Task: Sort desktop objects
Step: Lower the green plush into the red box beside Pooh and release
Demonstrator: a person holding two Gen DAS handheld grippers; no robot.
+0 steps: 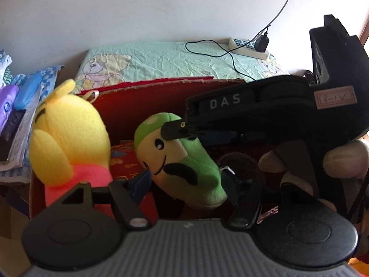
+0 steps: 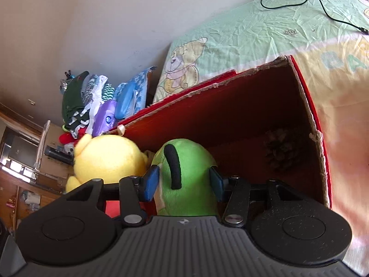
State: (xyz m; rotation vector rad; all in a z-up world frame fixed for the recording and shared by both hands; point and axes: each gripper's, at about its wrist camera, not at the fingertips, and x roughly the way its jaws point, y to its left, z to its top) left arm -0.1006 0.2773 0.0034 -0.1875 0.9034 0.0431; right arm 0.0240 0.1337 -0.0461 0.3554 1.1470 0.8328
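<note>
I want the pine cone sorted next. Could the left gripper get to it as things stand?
Probably not directly: the green plush sits between its fingers, and the right gripper crosses above; pine cone lies beyond.

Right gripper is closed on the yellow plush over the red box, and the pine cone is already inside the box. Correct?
Not quite. The right gripper is closed on the green plush, not the yellow plush, which sits beside it; the right wrist view shows this. The rest holds: it is over the red box, with the pine cone inside.
</note>
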